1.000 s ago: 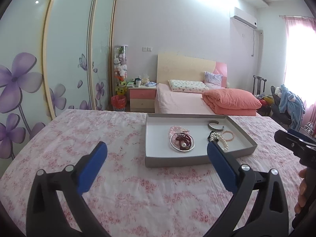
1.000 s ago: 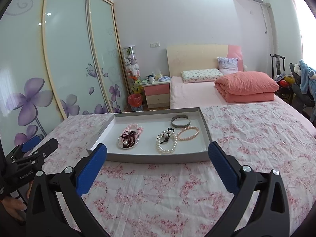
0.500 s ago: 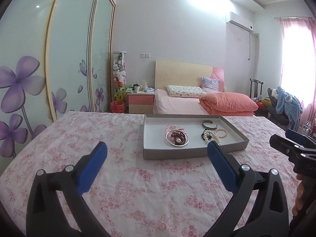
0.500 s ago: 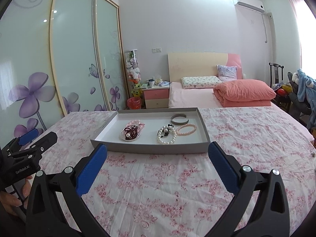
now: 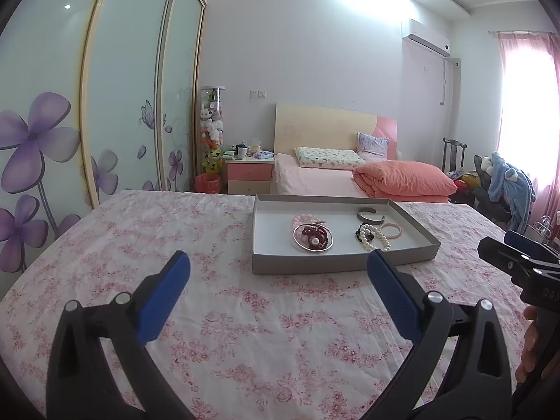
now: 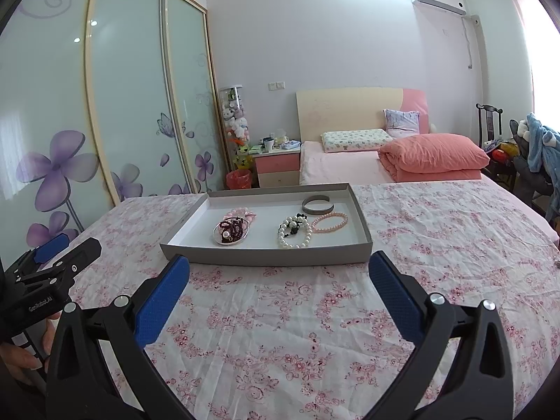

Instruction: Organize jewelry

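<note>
A grey shallow box (image 5: 315, 266) (image 6: 266, 257) stands on the floral cloth. It holds a silver ring dish with dark red beads (image 5: 312, 239) (image 6: 231, 231), a pink bead bracelet (image 5: 391, 230) (image 6: 329, 222), a white pearl bracelet (image 5: 375, 238) (image 6: 294, 235), a grey bangle (image 5: 370, 215) (image 6: 317, 204) and pale pink beads (image 5: 303, 218) (image 6: 241, 214). My left gripper (image 5: 278, 280) is open and empty, short of the box. My right gripper (image 6: 279, 281) is open and empty, also short of the box.
The pink floral cloth (image 6: 437, 231) covers a wide table. Behind it are a bed with an orange quilt (image 5: 402, 176), a pink nightstand (image 5: 249, 175) and sliding wardrobe doors (image 6: 140, 105). A chair with a blue garment (image 5: 507, 182) is at far right.
Both grippers have drawn back and lowered, so the box now sits farther off and smaller in both views. The jewelry has not moved. Both jaws stay open.
</note>
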`<action>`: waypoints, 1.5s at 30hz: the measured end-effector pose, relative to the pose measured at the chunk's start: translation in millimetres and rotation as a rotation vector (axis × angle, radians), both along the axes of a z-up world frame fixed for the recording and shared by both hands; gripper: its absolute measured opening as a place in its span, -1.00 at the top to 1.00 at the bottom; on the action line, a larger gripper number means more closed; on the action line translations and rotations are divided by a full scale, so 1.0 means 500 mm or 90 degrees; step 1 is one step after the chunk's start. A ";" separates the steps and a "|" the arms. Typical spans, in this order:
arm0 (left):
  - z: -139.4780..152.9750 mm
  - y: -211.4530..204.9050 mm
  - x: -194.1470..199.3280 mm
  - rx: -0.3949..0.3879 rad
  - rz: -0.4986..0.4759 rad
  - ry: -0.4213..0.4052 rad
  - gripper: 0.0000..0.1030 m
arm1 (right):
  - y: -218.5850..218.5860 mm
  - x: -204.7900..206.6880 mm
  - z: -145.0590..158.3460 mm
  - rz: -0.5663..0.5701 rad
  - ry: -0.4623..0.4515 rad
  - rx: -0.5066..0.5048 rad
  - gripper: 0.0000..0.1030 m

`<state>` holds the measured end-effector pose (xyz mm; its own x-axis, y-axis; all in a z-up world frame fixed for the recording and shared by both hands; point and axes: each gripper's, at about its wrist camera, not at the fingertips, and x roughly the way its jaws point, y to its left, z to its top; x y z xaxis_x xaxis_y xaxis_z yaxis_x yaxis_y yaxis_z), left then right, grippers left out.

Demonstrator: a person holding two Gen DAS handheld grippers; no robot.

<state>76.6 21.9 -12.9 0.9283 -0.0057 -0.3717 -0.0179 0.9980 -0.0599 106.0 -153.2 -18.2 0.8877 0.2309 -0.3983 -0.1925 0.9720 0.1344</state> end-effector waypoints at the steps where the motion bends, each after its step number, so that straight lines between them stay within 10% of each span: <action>1: 0.000 -0.002 0.001 0.001 -0.002 0.000 -0.92 | 0.000 0.000 -0.001 0.000 0.001 0.000 -0.97; 45: 0.004 -0.013 0.007 0.002 -0.005 0.006 -0.92 | 0.004 0.000 -0.003 0.006 0.006 0.001 -0.97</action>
